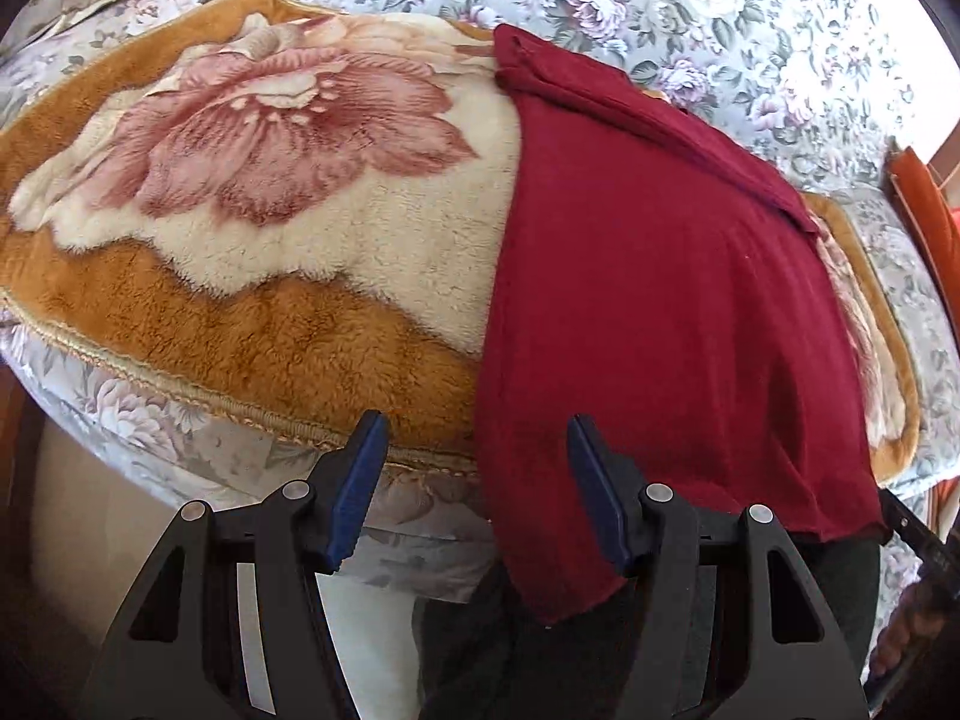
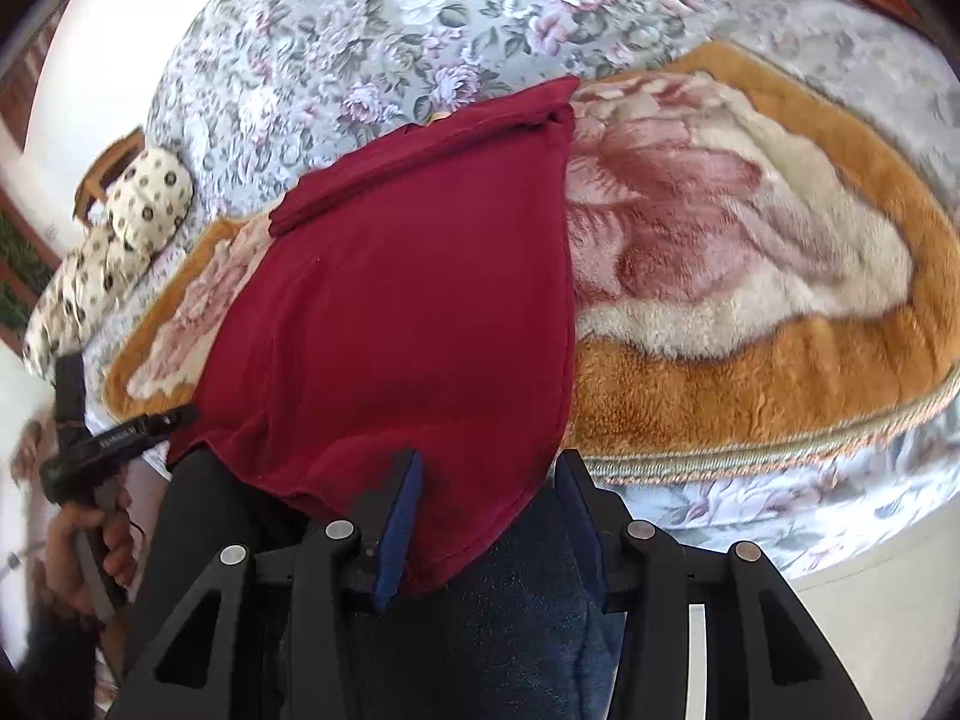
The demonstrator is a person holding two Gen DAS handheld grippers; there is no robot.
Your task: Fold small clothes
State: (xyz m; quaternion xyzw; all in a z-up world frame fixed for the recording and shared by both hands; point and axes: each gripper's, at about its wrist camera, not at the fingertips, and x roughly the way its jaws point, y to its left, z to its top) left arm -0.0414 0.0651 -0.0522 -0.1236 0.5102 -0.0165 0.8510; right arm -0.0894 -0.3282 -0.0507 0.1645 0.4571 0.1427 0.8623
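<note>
L hand-held gripper (image 1: pixel 474 492): jaws apart, moderately wide, nothing pinched. Near-left corner of red garment (image 1: pixel 660 312) hangs just inside right pad (image 1: pixel 594 498), maybe brushing it, not clamped. R hand-held gripper (image 2: pixel 486 531): jaws apart too, narrower gap, empty. Near-right corner of same garment drapes over left pad (image 2: pixel 402 534), loose, no grip.

Outward: garment spread flat on fleece blanket (image 1: pixel 270 192) w/ big pink flower print, near hem spilling off bed edge toward person's dark trousers (image 2: pixel 516 630). Far end already turned over in a narrow band, prob. sleeve or collar part folded in. Blanket on floral bedspread (image 1: pixel 690 12). Spotted pillow (image 2: pixel 132 204) far left in R view, well apart from garment. In R view also a bare hand (image 2: pixel 90 540) on the other gripper's handle, at near left.

Step, as judged: mid-fold, side/top bits tucked, main body not yet halved. Both grippers poised at near hem corners, approx one per corner.

Next move needs: close each on its own corner, single or all layers together — can't tell layer count at hem. Then lift both evenly, carry to far end, lay near hem onto folded band. Risk: hanging edge slipping out before pinch; fleece nap dragging cloth, skewing fold.
</note>
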